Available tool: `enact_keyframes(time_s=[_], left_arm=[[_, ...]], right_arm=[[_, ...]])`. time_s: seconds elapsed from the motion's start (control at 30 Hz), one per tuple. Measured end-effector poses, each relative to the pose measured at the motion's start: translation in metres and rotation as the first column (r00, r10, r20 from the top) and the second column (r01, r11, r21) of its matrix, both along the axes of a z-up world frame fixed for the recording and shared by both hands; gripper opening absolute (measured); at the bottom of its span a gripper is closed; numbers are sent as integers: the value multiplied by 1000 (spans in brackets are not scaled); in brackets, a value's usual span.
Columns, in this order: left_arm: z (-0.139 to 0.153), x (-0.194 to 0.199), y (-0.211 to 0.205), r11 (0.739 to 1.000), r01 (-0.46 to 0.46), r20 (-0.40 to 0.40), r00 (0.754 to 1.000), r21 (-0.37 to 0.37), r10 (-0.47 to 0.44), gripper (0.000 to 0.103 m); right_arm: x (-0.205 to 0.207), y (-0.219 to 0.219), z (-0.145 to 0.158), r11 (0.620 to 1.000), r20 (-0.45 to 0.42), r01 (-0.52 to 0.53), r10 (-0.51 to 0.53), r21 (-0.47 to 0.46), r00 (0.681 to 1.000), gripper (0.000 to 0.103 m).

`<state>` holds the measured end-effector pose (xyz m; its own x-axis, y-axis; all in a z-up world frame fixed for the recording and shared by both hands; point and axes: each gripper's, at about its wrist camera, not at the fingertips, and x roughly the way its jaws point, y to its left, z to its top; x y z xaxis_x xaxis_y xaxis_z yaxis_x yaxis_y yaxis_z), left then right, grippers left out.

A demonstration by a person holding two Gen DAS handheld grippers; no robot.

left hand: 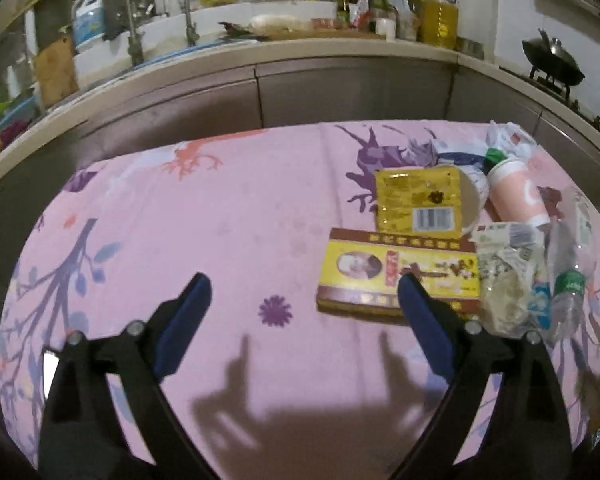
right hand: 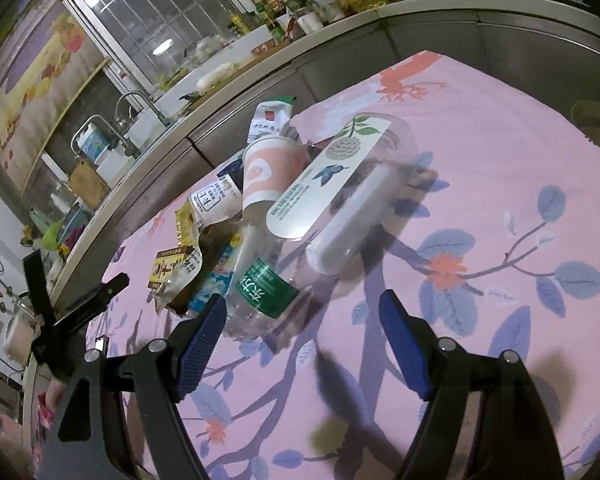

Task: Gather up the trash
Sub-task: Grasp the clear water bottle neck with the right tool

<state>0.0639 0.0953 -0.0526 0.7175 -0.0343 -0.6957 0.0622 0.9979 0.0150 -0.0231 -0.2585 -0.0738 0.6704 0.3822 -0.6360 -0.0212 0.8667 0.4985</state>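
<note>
A heap of trash lies on the pink flowered tablecloth [left hand: 220, 208]. It holds a yellow-brown box [left hand: 400, 268], a yellow packet [left hand: 416, 200], a paper bowl [left hand: 474, 204], a pink cup [left hand: 520, 196], crumpled wrappers [left hand: 508, 276] and a clear bottle with a green label [left hand: 568, 280]. My left gripper [left hand: 304, 292] is open and empty, its right fingertip just in front of the box. My right gripper [right hand: 302, 302] is open too. The bottle [right hand: 266, 284] lies just ahead of its left finger. Behind it lie a clear labelled cup [right hand: 332, 184] and the pink cup [right hand: 272, 176].
A kitchen counter [left hand: 300, 56] with a sink, taps, oil bottles and jars runs behind the table. A wok [left hand: 552, 64] sits on a stove at the far right. The left gripper [right hand: 78, 274] shows at the left edge of the right wrist view.
</note>
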Motion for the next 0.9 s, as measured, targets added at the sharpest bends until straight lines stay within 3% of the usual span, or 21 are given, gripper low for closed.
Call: enact_keyframes(time_s=[0.1, 0.2, 0.33, 0.5, 0.67, 0.9], left_arm=[[-2, 25, 17, 996, -21, -51, 999, -86, 17, 90], [0, 46, 23, 988, -17, -52, 999, -152, 9, 90], [-3, 80, 8, 984, 56, -92, 993, -167, -72, 90], [-24, 118, 1, 993, 31, -221, 974, -110, -54, 90], [-33, 106, 4, 998, 29, -259, 965, -55, -42, 90], [-34, 47, 16, 993, 55, -270, 959, -106, -82, 90]], right_arm=[[4, 4, -3, 1000, -15, 8, -8, 4, 1000, 76], [7, 8, -6, 1000, -31, 3, -3, -5, 1000, 76], [8, 12, -10, 1000, -48, 2, -3, -16, 999, 76], [5, 12, -9, 1000, -50, 6, -8, -30, 999, 76], [2, 8, -8, 999, -48, 15, -16, -30, 999, 76], [0, 15, -11, 1000, -48, -22, 21, -18, 999, 76]])
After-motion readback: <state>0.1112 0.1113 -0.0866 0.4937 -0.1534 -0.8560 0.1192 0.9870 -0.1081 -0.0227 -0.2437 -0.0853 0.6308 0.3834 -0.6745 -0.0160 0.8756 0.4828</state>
